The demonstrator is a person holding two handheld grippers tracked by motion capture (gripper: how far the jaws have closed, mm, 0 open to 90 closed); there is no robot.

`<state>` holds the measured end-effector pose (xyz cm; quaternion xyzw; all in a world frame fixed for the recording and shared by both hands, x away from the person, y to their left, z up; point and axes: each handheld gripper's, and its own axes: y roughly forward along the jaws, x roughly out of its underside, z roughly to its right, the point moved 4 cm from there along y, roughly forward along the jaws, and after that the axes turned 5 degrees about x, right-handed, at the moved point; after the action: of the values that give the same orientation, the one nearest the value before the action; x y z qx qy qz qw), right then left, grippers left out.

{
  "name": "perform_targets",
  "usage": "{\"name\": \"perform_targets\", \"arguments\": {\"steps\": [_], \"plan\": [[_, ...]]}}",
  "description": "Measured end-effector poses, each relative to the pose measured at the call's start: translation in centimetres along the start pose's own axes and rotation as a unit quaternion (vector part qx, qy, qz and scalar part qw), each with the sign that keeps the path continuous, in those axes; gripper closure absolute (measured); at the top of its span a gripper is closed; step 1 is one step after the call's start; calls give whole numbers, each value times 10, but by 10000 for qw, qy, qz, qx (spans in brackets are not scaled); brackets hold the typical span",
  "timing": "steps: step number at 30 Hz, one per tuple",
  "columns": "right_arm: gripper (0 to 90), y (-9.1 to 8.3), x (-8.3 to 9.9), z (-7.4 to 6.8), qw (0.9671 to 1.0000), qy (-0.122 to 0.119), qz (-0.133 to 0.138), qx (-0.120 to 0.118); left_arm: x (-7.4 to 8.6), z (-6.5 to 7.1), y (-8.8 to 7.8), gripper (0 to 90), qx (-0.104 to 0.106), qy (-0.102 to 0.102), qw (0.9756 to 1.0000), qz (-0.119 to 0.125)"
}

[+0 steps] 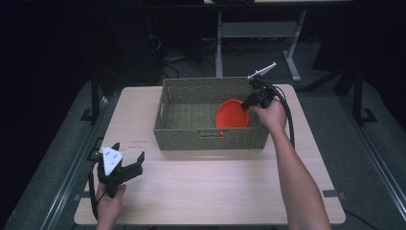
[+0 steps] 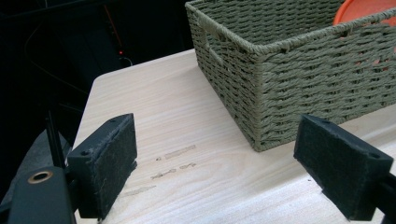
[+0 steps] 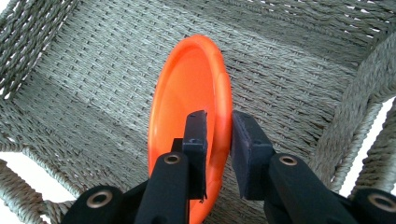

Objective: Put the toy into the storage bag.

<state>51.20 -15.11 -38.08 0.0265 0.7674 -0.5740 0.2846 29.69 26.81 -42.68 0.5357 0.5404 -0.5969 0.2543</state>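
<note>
I'm holding the orange plate (image 3: 187, 116) on edge inside the woven basket (image 1: 210, 139), centre of the high view; the right gripper (image 3: 218, 140) is straddling its rim, jaws seemingly loosening (contact is hard to judge). The left gripper (image 2: 215, 163) is idling wide open, lower left.

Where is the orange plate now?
The orange plate stands on edge inside the basket, at its right end, between the right hand-held gripper jaws.

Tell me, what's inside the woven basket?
An orange plate is inside the woven basket, standing on its edge with the right gripper astride its rim. The basket floor under the plate is covered, so anything there stays hidden.
</note>
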Motion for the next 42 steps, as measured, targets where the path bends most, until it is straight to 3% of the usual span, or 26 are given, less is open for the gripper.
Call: {"name": "perform_targets", "arguments": {"steps": [25, 29, 30, 42], "plan": [[655, 0, 2, 3, 9997, -96, -3, 222, 0, -2, 1, 128, -13, -55, 10000, 13], [618, -6, 2, 3, 9998, 14, 166, -51, 0, -2, 0, 127, -16, -40, 10000, 21], [608, -9, 3, 1, 9995, -3, 219, -213, 0, -2, 0, 128, -15, -22, 10000, 17], [506, -21, 5, -12, 9974, -294, 358, -543, 1, -2, 0, 127, -12, -43, 10000, 13]]}}
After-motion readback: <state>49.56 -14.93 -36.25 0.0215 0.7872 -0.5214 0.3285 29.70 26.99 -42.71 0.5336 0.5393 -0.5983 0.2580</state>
